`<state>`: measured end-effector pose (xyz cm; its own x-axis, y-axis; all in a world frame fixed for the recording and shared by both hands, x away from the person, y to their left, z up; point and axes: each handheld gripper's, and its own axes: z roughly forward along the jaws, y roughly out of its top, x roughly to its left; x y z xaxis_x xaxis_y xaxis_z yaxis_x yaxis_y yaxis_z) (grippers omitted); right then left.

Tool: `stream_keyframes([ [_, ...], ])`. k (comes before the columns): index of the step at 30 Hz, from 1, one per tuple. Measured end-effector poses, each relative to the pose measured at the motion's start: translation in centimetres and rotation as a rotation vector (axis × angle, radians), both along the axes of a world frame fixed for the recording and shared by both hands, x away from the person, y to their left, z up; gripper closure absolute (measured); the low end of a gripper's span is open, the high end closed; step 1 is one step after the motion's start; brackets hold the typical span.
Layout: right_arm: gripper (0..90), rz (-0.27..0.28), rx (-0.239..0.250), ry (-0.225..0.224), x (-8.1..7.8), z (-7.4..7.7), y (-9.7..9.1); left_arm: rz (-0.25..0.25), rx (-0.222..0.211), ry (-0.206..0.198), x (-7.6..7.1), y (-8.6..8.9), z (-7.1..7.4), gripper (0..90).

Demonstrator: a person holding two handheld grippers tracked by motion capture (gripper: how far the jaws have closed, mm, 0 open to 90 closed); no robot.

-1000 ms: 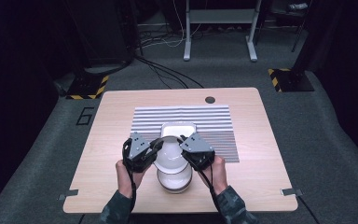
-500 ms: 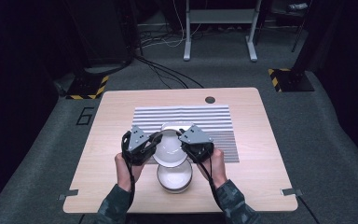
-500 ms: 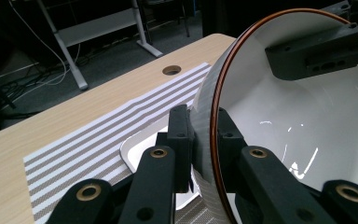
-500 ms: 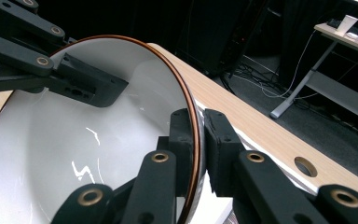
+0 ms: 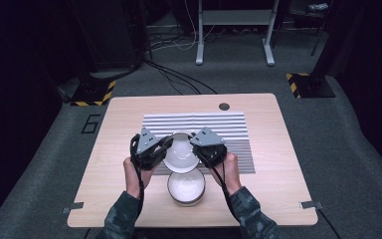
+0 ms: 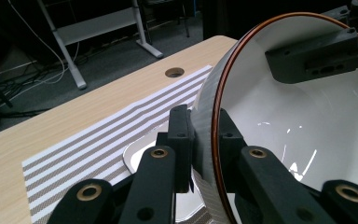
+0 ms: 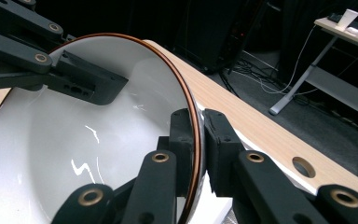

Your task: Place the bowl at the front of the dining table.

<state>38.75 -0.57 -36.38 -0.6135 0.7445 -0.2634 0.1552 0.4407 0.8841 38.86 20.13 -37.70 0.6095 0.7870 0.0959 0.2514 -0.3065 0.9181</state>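
Grippers held one white bowl (image 5: 180, 154) by opposite rims: left gripper (image 5: 165, 144) and right gripper (image 5: 195, 148) each clamped its brown-edged wall, above the striped mat (image 5: 229, 127); a second bowl (image 5: 186, 187) sat on the table (image 5: 278, 189) just nearer the person

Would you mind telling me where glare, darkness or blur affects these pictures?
High view: table evenly lit, surrounding floor very dark; lower bowl nearly washed out. Left gripper view: bright squiggly reflections inside the held bowl, jaws near the lens slightly soft. Right gripper view: similar glints in the bowl, background dim.
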Motion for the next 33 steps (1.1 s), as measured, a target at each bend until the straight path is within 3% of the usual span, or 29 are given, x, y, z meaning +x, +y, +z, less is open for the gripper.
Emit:
stream_keyframes([
  [10,82.9,-0.013,-0.006,0.004,1.2,0.4,-0.1,0.001,0.013,-0.015,1.2,-0.3,0.4,81.4],
  [18,83.0,-0.03,-0.01,0.007,2.0,0.5,-0.1,-0.012,0.003,-0.005,2.4,-0.2,0.5,81.6],
  [19,82.9,-0.034,-0.009,0.012,2.3,0.5,0.0,-0.011,-0.014,0.004,2.7,-0.1,0.4,81.5],
  [33,83.0,-0.046,-0.017,0.036,3.9,0.2,-0.2,-0.02,-0.01,0.029,4.7,-0.5,0.1,81.9],
])
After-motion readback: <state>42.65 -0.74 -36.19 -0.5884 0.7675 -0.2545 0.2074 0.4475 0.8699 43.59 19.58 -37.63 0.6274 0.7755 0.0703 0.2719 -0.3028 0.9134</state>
